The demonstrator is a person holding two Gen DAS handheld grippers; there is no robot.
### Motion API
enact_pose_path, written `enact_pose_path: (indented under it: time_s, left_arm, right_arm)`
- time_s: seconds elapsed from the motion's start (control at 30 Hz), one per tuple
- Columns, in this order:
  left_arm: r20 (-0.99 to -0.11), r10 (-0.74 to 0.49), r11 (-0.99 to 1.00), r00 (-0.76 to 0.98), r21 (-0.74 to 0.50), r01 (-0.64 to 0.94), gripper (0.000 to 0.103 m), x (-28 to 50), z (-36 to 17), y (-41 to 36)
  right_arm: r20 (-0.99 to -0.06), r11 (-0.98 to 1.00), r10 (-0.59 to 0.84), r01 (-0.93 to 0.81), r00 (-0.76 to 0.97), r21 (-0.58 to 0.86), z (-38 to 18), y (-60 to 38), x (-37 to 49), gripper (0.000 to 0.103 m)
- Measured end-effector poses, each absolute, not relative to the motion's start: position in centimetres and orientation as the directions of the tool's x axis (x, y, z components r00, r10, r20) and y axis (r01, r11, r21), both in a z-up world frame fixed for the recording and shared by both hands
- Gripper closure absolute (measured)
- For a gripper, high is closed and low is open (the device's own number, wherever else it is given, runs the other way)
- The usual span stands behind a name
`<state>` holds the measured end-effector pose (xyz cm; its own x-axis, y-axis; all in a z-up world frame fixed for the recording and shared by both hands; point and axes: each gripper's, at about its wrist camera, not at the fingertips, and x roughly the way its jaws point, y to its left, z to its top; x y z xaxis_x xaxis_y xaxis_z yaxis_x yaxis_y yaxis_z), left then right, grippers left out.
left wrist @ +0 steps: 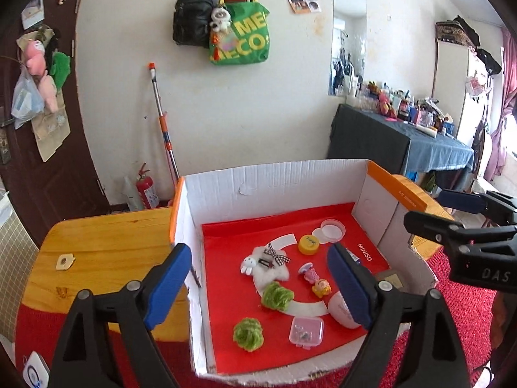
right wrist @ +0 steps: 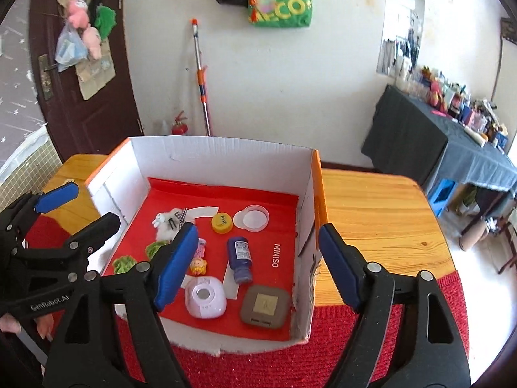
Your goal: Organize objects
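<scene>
Left wrist view: right-hand blue pad hides most of the white oval case [left wrist: 342, 312] at 4 o'clock and nearly all of the blue bottle [left wrist: 353, 256]. The brown square case [left wrist: 392, 279] shows only a sliver.

Right wrist view: left-hand pad covers part of the pink figurine [right wrist: 201, 248] and one green yarn ball [right wrist: 155, 248] at 9 o'clock. The clear plastic box is hidden entirely.

Print on the bottle label is too small to read. Items on the blue-cloth table [right wrist: 465, 148] at 2 o'clock blur together.
</scene>
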<state>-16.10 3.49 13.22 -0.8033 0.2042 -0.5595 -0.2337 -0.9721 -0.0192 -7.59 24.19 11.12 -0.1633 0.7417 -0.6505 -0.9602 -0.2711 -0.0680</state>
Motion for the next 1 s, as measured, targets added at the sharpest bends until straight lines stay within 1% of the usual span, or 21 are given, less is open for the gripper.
enact_pose_path:
  time_s: [0.03, 0.17, 0.2, 0.23, 0.4, 0.47, 0.63, 0.77, 0.87, 1.0]
  left_arm:
    - [-0.552, 0.197, -0.975, -0.810, -0.022, -0.223, 0.015, -15.6, 13.1, 3.3]
    - [-0.541, 0.198, -0.978, -0.817, -0.054, -0.201, 0.007, -14.4, 12.4, 3.1]
    - [-0.539, 0.194, -0.980, -0.820, -0.063, -0.190, 0.007, -14.1, 12.1, 3.0]
    - [-0.532, 0.185, -0.982, -0.826, -0.060, -0.181, 0.007, -13.8, 11.9, 2.9]
    - [-0.485, 0.142, -0.988, -0.863, -0.018, -0.152, 0.003, -12.2, 11.0, 3.0]
    - [-0.482, 0.140, -0.988, -0.865, -0.017, -0.150, 0.002, -12.1, 10.5, 3.1]
    - [-0.476, 0.143, -0.989, -0.868, -0.030, -0.147, 0.002, -12.5, 9.1, 3.1]
    - [-0.454, 0.128, -0.992, -0.882, -0.046, -0.120, 0.001, -12.8, 8.6, 2.7]
    - [-0.467, 0.140, -0.990, -0.873, -0.065, -0.124, 0.001, -13.2, 8.0, 2.5]
    - [-0.491, 0.125, -0.992, -0.862, -0.042, -0.120, 0.001, -13.7, 7.4, 3.0]
  right_arm:
    - [-0.645, -0.275, 0.746, -0.959, -0.166, -0.072, 10.9, 23.8, -7.5, 0.021]
    - [-0.610, -0.303, 0.767, -0.950, -0.197, -0.074, 10.1, 22.1, -7.3, 0.020]
    - [-0.598, -0.306, 0.776, -0.949, -0.203, -0.075, 9.8, 21.7, -7.3, 0.019]
    - [-0.585, -0.306, 0.784, -0.949, -0.206, -0.076, 9.5, 21.3, -7.2, 0.016]
    - [-0.524, -0.305, 0.824, -0.948, -0.215, -0.091, 7.6, 20.4, -7.3, 0.014]
    - [-0.509, -0.299, 0.836, -0.948, -0.205, -0.109, 6.7, 20.5, -7.4, 0.010]
    - [-0.490, -0.309, 0.844, -0.944, -0.218, -0.112, 5.0, 21.4, -7.9, 0.010]
    - [-0.486, -0.297, 0.848, -0.949, -0.212, -0.104, 4.2, 22.0, -7.7, 0.009]
    - [-0.508, -0.293, 0.835, -0.952, -0.212, -0.085, 3.4, 22.7, -7.6, 0.009]
    - [-0.523, -0.286, 0.830, -0.953, -0.196, -0.096, 2.5, 23.2, -7.7, 0.009]
